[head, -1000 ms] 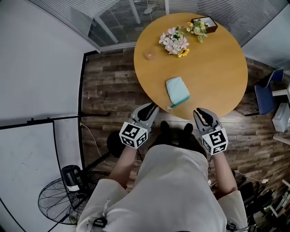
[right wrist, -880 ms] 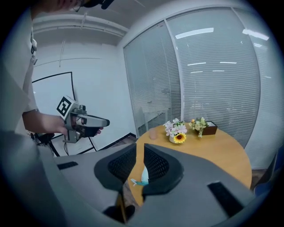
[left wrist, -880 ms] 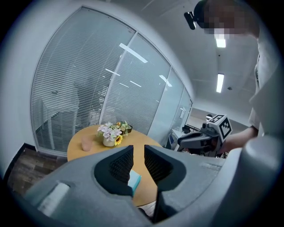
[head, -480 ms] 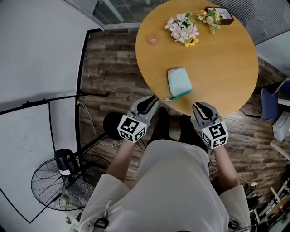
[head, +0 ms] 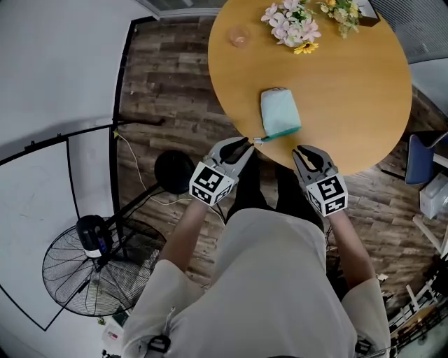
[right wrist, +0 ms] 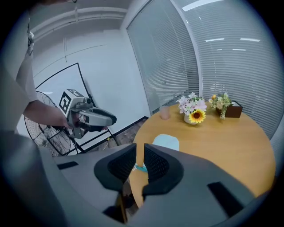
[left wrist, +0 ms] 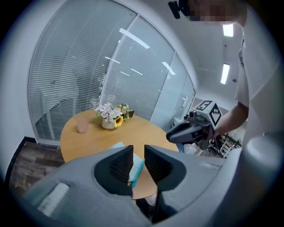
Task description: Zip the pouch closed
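A light teal pouch [head: 279, 112] lies flat near the front edge of the round wooden table [head: 350, 105], its darker zipper edge [head: 280, 134] facing me. My left gripper [head: 241, 145] hovers just off the table rim, a little left of the pouch's near corner. The right gripper [head: 302, 149] is level with it, to the pouch's right. Neither touches the pouch. In the left gripper view the pouch [left wrist: 136, 167] shows through the narrow slit of the left gripper [left wrist: 138, 150]. In the right gripper view the pouch [right wrist: 166, 142] lies beyond the right gripper [right wrist: 140, 147]. Both hold nothing.
A vase of flowers [head: 292, 26], a pink cup [head: 239, 36] and a small planter box [head: 346, 10] stand at the table's far side. On the wood floor to the left are a floor fan [head: 87, 269] and a black round base [head: 173, 171]. A blue chair [head: 427, 157] sits right.
Both grippers have come forward to the table's front edge, nearer the pouch. The head view has tipped, so the table sits higher in the picture. Jaws unchanged.
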Tool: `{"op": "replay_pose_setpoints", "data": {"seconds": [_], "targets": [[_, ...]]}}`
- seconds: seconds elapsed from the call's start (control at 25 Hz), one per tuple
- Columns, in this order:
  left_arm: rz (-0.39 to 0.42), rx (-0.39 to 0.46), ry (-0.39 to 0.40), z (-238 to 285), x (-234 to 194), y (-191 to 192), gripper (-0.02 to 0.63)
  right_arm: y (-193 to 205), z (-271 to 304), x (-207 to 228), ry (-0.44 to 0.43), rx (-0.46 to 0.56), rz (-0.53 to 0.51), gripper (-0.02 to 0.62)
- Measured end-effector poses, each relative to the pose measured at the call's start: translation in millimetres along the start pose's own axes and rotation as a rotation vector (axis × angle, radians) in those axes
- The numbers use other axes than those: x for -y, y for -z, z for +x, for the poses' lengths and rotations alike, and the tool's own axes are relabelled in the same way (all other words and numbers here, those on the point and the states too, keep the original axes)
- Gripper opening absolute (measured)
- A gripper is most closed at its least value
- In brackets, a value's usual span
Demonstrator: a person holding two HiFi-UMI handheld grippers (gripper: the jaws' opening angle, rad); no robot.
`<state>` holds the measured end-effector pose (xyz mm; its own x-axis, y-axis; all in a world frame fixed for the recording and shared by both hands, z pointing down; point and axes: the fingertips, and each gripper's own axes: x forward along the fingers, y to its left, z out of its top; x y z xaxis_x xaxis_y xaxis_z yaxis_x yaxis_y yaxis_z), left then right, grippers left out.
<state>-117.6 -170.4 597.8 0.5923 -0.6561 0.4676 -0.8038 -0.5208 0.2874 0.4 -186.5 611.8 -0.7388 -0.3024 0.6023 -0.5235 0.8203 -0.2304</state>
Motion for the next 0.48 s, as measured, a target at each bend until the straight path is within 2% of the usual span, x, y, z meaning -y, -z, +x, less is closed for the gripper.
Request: {"op": "replay_pose_setpoints", "data": {"seconds": [0.48], "targets": [[0.104, -0.246, 0.085, 56, -15, 97, 0.074, 53, 55, 6, -0.040, -0.088, 0.081, 0.052]]}}
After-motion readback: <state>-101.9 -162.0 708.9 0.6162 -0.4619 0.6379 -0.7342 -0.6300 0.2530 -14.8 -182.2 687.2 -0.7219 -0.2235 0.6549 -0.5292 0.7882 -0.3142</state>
